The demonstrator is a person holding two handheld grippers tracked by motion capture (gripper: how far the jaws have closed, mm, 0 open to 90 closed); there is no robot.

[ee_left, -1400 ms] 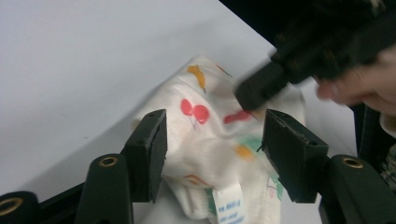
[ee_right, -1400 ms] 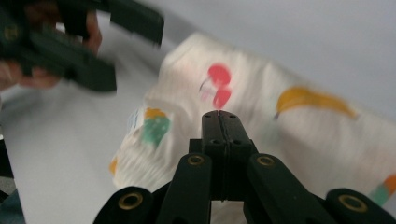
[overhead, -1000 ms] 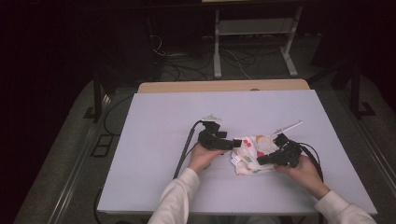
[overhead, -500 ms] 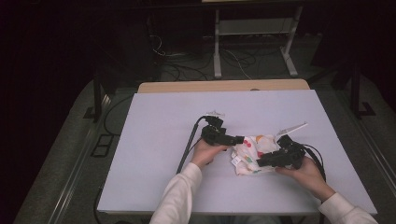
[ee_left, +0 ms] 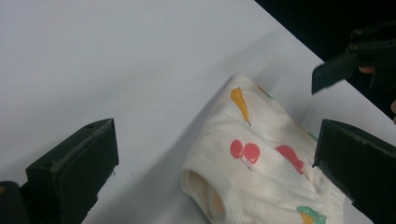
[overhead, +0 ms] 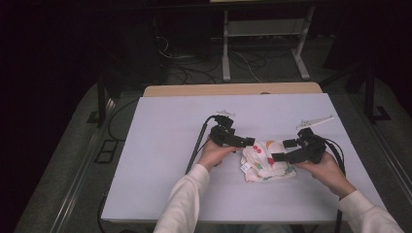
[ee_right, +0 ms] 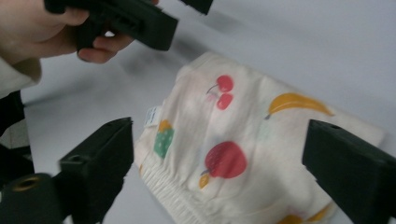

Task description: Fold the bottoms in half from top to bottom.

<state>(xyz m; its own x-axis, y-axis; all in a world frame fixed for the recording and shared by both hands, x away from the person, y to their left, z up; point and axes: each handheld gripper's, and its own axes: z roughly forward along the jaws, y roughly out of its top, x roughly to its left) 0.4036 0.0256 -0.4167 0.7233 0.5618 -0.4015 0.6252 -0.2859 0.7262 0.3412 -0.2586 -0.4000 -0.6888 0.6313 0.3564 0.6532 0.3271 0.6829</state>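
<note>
Folded fruit-print cloth (overhead: 268,162) on table (overhead: 160,145) — both tongs agape.

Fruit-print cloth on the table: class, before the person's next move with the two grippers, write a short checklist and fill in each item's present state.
1. Fruit-print cloth lies folded on the table: ok.
2. Left gripper let go, jaws just opened, pads clear of the cloth: ok.
3. Right gripper let go, jaws just opened, nothing clamped: ok.
4. Cloth well inside the table's edges: ok.
5. White label tucked in: not ok, it sticks out at one edge.
6. Fold lies even underneath: cannot tell.
</note>
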